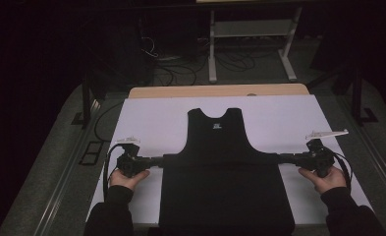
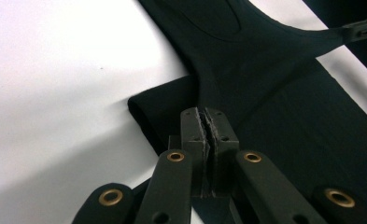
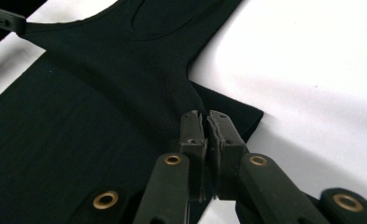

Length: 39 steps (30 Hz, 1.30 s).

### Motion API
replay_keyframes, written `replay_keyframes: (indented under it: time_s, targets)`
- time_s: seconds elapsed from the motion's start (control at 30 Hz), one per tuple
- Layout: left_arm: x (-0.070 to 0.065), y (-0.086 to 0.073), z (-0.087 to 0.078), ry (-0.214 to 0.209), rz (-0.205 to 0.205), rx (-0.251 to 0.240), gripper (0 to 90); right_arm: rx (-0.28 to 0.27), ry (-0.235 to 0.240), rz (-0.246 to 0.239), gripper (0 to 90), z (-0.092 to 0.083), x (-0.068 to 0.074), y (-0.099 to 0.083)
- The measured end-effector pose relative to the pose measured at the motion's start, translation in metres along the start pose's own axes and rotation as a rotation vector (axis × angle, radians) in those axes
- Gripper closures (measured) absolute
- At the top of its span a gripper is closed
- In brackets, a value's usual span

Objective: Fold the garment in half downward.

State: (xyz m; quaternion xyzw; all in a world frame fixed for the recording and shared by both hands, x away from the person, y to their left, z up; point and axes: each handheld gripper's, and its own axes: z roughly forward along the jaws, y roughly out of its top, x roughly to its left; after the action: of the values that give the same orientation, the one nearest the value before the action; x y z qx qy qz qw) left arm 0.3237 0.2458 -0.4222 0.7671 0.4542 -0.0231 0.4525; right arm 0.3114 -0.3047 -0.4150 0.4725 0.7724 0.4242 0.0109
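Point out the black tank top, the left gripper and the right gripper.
black tank top (image 1: 220, 142), high view, on its chest below the small label.
left gripper (image 2: 208, 122), left gripper view, between the tips of its shut jaws.
right gripper (image 3: 205, 122), right gripper view, between the tips of its shut jaws.

Room is dark; light falls mostly on the white sheet (image 1: 146, 118) covering the table, with a strip of bare wooden tabletop (image 1: 220, 91) showing at the far edge. Grey floor (image 1: 48, 167) runs around the table, with loose cables (image 1: 180, 69) on it behind. A white metal frame stand (image 1: 252, 29) sits farther back, its surroundings black.
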Motion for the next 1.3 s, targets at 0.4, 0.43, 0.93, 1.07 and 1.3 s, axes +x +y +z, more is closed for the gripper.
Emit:
replay_keyframes:
  time_s: [0.4, 0.43, 0.93, 1.07, 1.3]
  targets:
    - [-0.005, -0.006, -0.003, -0.009, 0.001, 0.018, 86.3, 0.028, 0.008, 0.006, 83.8, -0.001, 0.005, -0.008]
    - [-0.006, -0.007, -0.003, -0.008, 0.0, 0.022, 86.3, 0.033, 0.01, 0.006, 83.7, -0.001, 0.005, -0.008]
    - [-0.011, -0.015, -0.007, -0.022, -0.005, 0.043, 86.3, 0.066, 0.033, 0.014, 83.7, -0.003, 0.01, -0.017]
    - [-0.011, -0.017, -0.007, -0.026, -0.006, 0.058, 86.3, 0.071, 0.036, 0.018, 83.7, -0.003, 0.01, -0.019]
    - [-0.013, -0.019, -0.009, -0.025, 0.004, 0.061, 86.3, 0.089, 0.041, 0.023, 83.5, -0.003, 0.012, -0.024]
